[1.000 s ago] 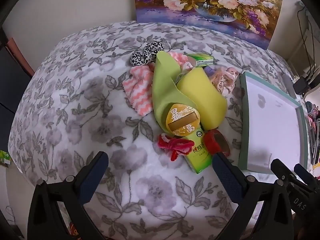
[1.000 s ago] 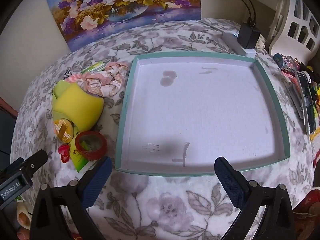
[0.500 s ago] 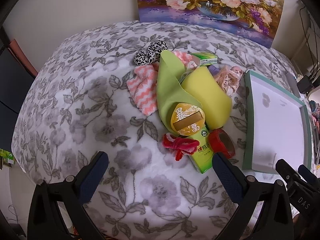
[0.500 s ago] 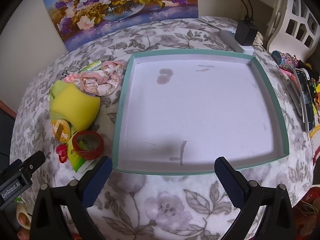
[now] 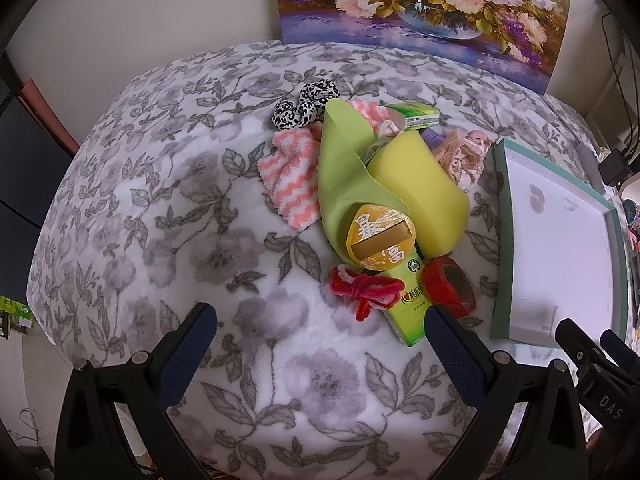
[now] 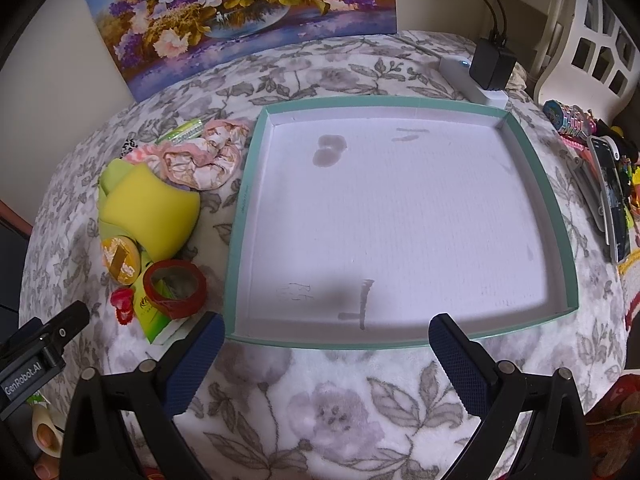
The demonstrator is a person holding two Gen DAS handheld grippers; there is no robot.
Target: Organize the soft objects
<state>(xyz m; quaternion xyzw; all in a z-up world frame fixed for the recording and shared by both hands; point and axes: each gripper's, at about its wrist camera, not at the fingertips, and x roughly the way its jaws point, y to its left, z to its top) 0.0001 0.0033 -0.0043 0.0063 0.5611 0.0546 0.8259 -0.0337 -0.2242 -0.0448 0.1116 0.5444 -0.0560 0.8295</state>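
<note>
Since the earlier frames both grippers are drawing back a little from the blanket, so the pile and the tray are sitting slightly farther off in each view. The left gripper (image 5: pixel 320 322) is hovering over the flowered blanket (image 5: pixel 168 208) with its fingers spread wide and nothing between them. The right gripper (image 6: pixel 323 330) is hanging the same way, fingers released and empty, just short of the near edge of the tray (image 6: pixel 240 216).

Nearest the left gripper, a red fuzzy tie (image 5: pixel 362 286) is lying on the blanket, touching a green packet (image 5: pixel 408 308). A roll of red tape (image 5: pixel 450 286) is leaning on the packet's right side, between it and the tray's near left corner. A round gold tin (image 5: pixel 380 238) is resting on top of the packet's far end and on a light green cloth (image 5: pixel 340 168). A yellow sponge (image 5: pixel 416 188) is curving up beside the cloth, touching it. To the left of the cloth a pink and white striped cloth (image 5: pixel 288 180) is spreading over the blanket. Behind the sponge a crumpled pale pink cloth (image 5: pixel 464 156) is sitting near the tray's left edge. Farther back, a black and white spotted hair tie (image 5: pixel 306 104) and a small green box (image 5: pixel 418 114) are lying at the far end of the pile.

The tray is standing empty, its white floor showing a few grey marks. Beyond its far right corner a black plug (image 6: pixel 492 66) is sitting in a white power strip (image 6: pixel 472 80). A flower painting (image 6: pixel 240 12) is leaning against the wall at the blanket's far edge.
</note>
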